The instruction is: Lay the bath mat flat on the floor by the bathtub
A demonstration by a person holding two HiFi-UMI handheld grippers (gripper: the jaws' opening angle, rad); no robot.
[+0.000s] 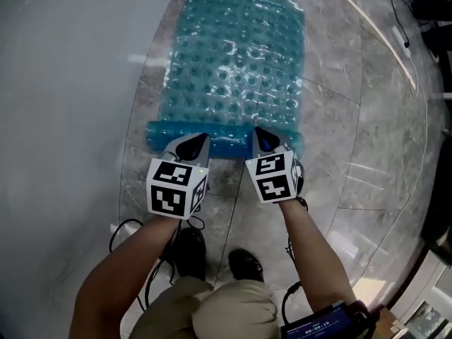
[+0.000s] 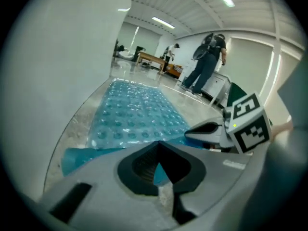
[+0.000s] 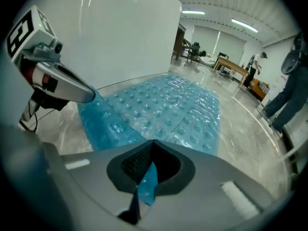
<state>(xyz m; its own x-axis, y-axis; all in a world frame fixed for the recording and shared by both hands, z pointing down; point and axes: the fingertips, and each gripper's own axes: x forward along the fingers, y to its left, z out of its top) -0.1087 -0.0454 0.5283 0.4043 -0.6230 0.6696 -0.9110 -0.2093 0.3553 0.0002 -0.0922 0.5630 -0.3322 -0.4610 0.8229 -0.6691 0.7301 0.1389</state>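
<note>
Both our left gripper (image 1: pixel 198 141) and right gripper (image 1: pixel 263 138) have fingers clamped on the curled end of the bath mat (image 1: pixel 236 69). Most lies flat beside the bathtub (image 1: pixel 63 83), so we judge only this end remains.

Glossy grey marble floor (image 1: pixel 339 119) under ceiling striplights (image 2: pixel 163 22).

Your left gripper (image 1: pixel 200 139) and right gripper (image 1: pixel 260 135) are grey shells with black jaw pads, each topped by a white cube (image 1: pixel 173 187) printed with black square markers. You wear khaki trousers (image 1: pixel 212 309) and black shoes (image 1: pixel 246 263). Thin black cables (image 1: pixel 121 229) loop on either side of the shoes.
</note>
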